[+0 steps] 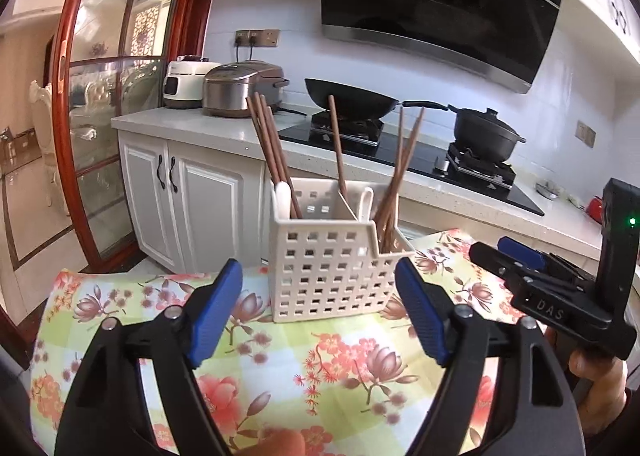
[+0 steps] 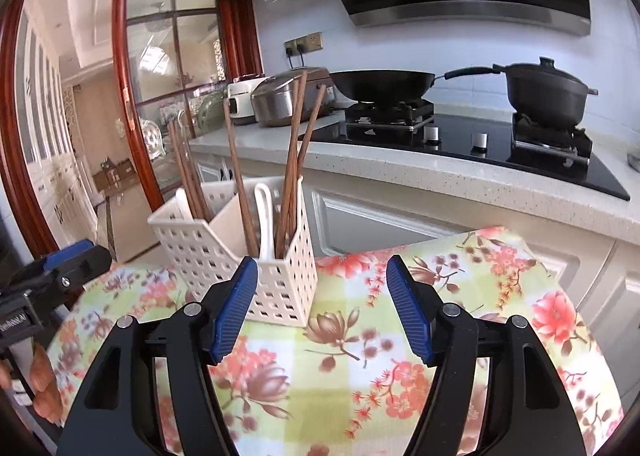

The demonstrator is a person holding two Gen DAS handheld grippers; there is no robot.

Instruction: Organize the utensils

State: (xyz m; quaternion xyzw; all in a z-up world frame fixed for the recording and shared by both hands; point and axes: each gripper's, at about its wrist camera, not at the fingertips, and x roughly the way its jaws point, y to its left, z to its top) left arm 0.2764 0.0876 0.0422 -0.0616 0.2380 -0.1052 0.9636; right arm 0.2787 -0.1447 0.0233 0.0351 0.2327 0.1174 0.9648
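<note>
A table covered by a floral cloth (image 1: 320,368) is positioned in front of the kitchen counter (image 1: 224,128). A white perforated utensil basket (image 1: 332,268) is set upright near the far edge of the tabletop. Brown chopsticks (image 1: 268,152) and white spoons (image 1: 282,198) are held upright in its compartments. The left gripper (image 1: 320,312) is seen released, jaws spread wide and empty, just short of the basket. The right gripper (image 2: 320,308) is likewise released and empty, beside the basket's right end.
</note>
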